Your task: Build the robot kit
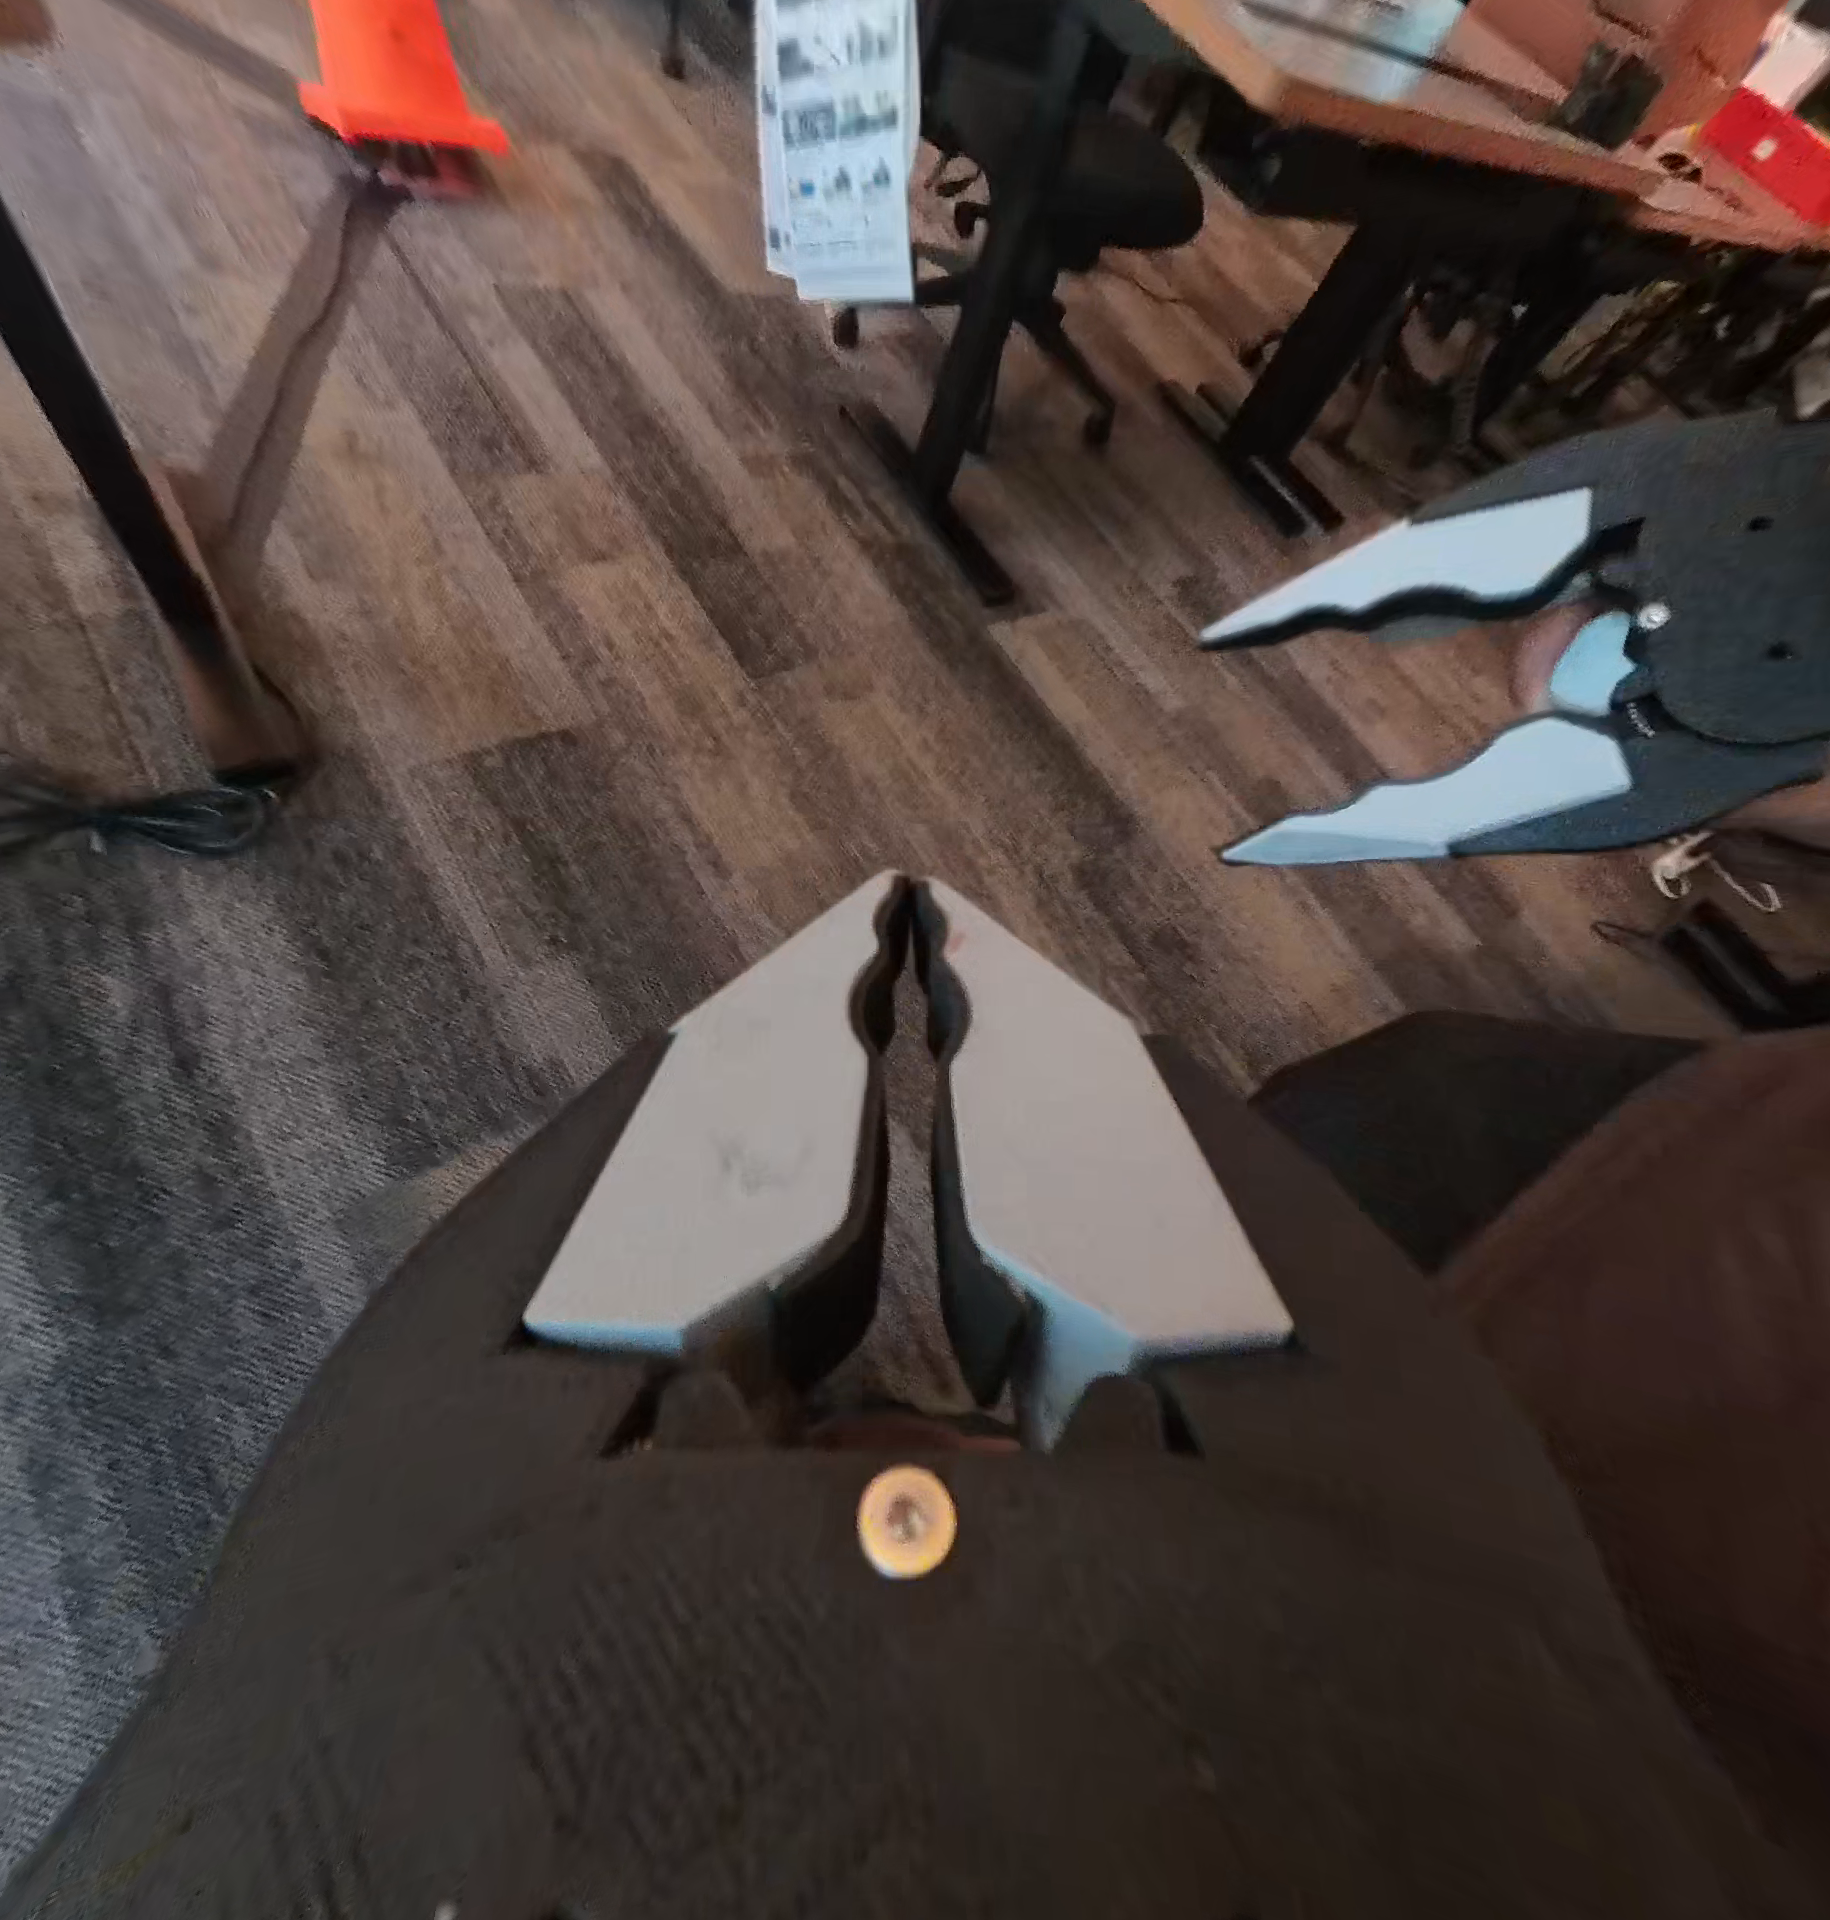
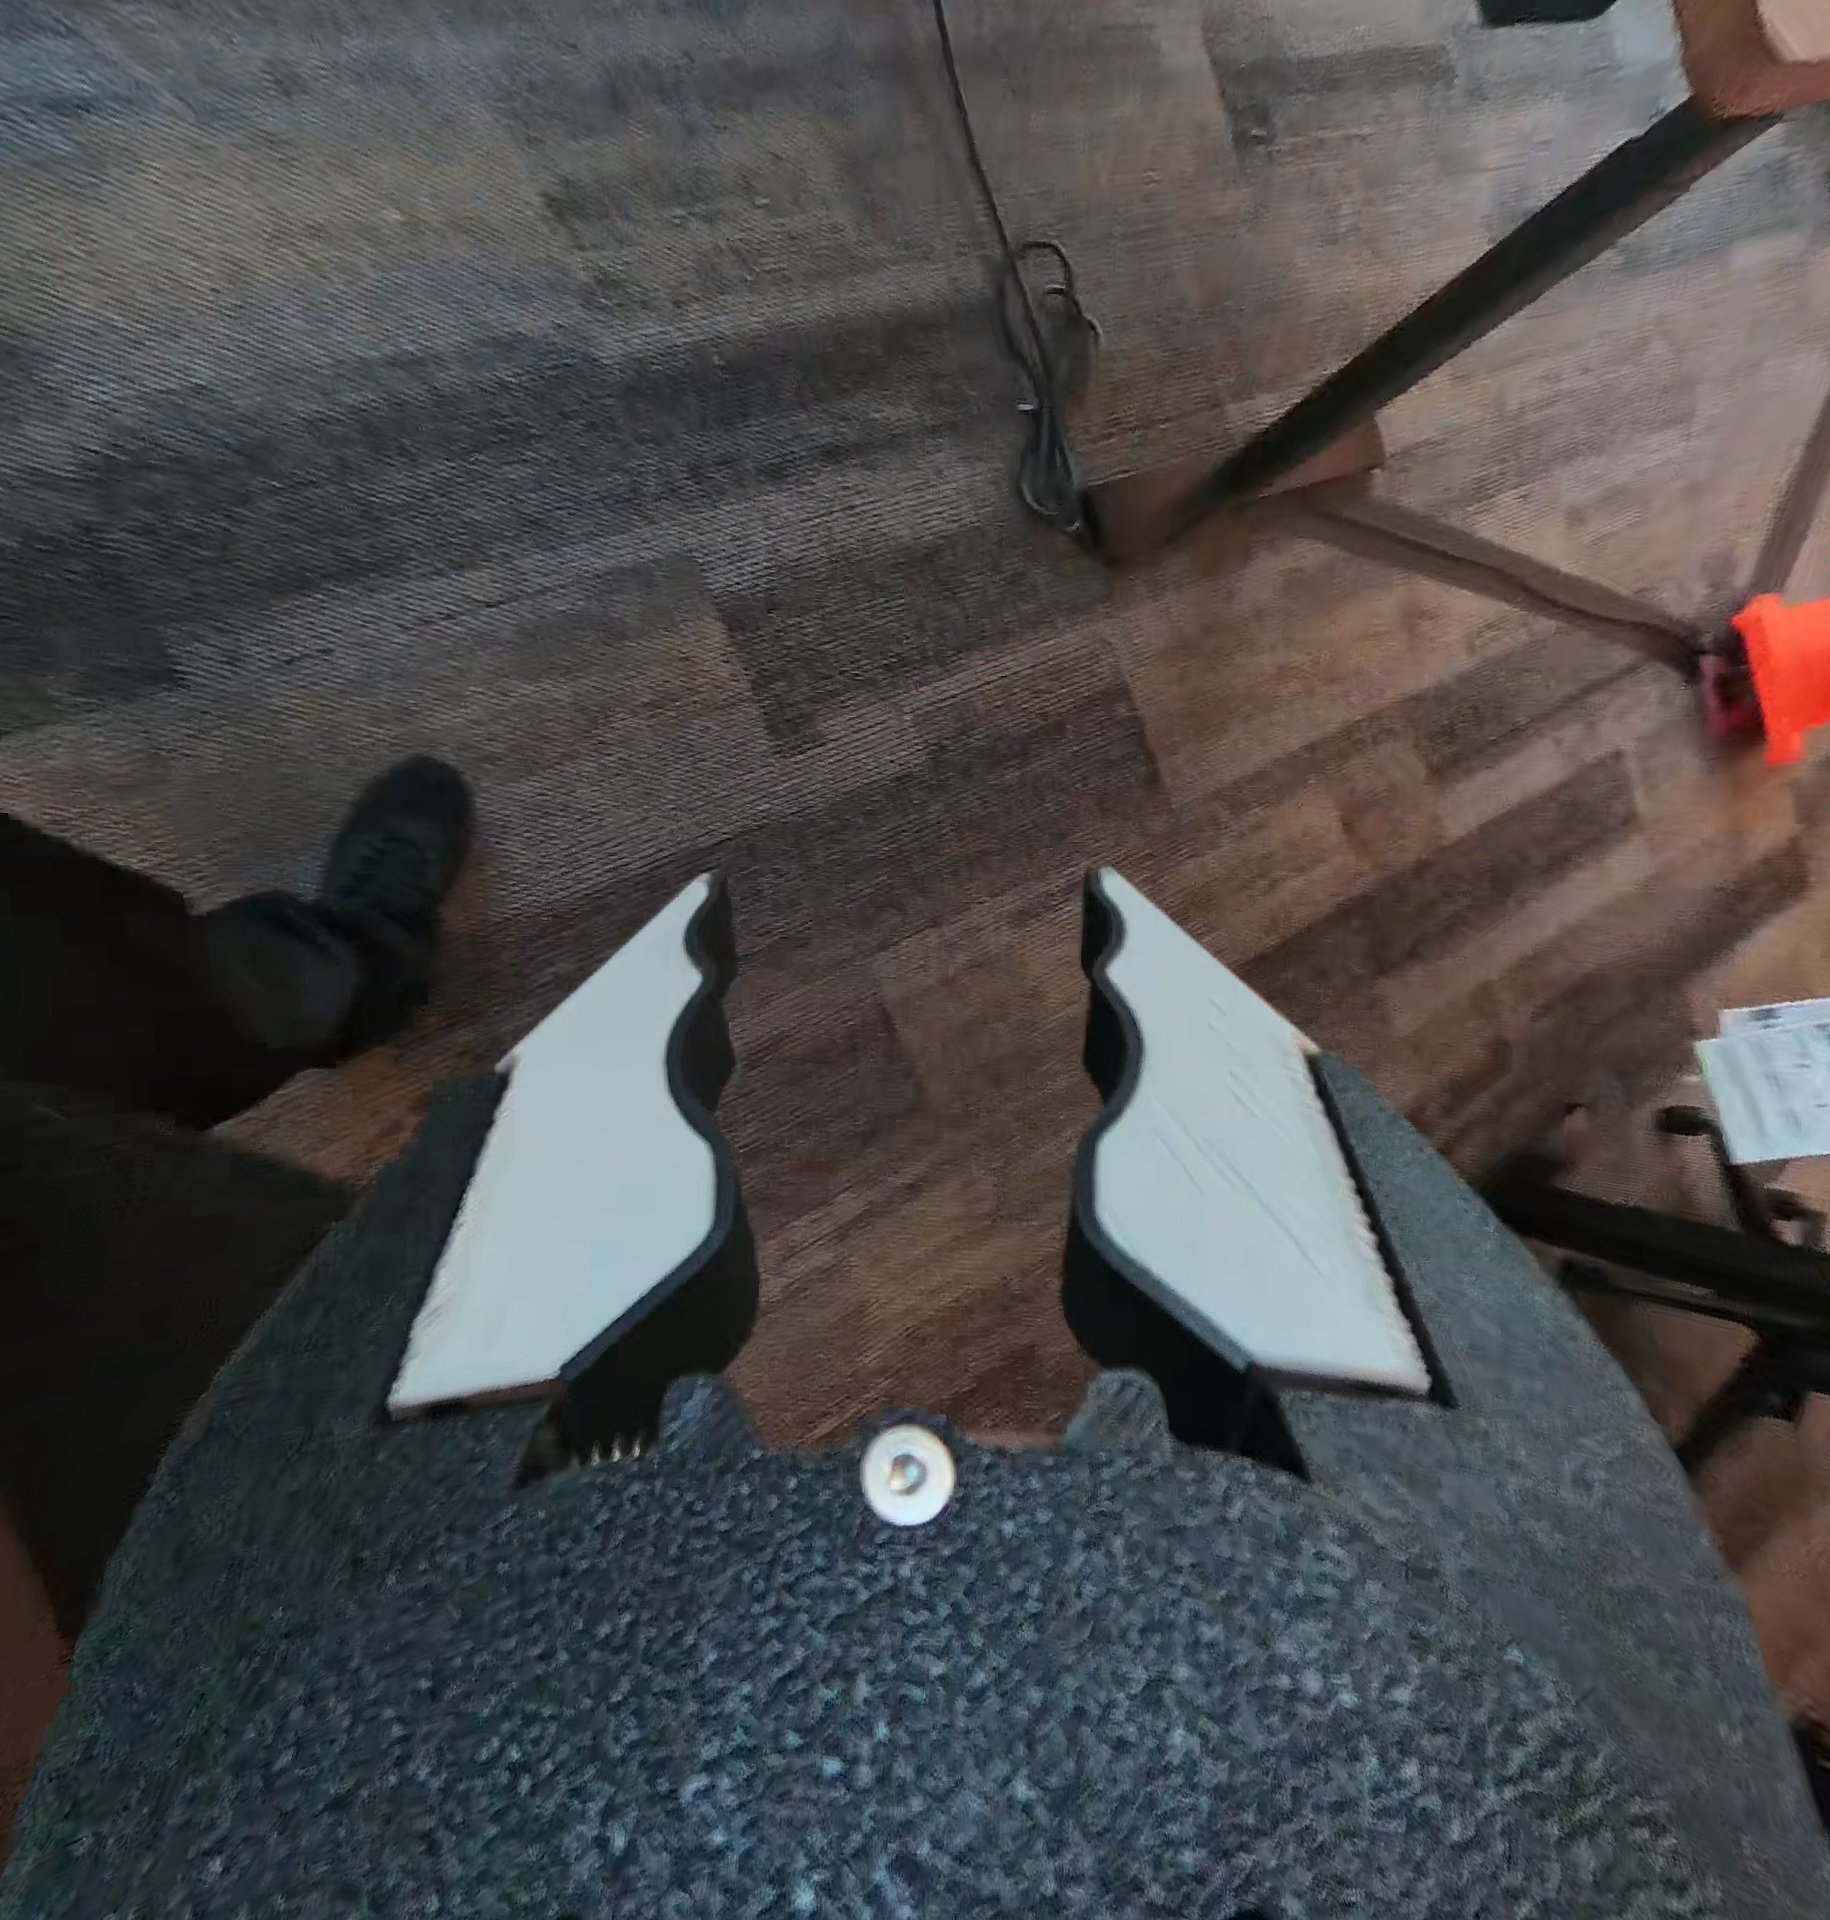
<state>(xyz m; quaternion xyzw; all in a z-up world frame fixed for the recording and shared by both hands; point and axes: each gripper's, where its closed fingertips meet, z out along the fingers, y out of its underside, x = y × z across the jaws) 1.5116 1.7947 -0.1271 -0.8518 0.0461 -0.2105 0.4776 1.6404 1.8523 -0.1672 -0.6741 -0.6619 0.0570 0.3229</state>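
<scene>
While both pointed down at bare carpet (image 2: 682, 468), the left gripper (image 1: 909, 891) was pinched together, empty; the right gripper (image 2: 906, 883) gaped wide, holding nothing.

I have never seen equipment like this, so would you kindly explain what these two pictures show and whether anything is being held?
These are two hand-held two-finger grippers, each with a camera looking forward along its fingers. The left wrist view shows the left gripper, its jaws closed together with nothing between them; the right gripper appears farther off at the right. The right wrist view shows that gripper's own fingers spread apart and empty. Both point down at the carpet floor. On it lie an orange cone, a bundled black cable by a table leg, and a person's black shoe. Nothing is held.
</scene>
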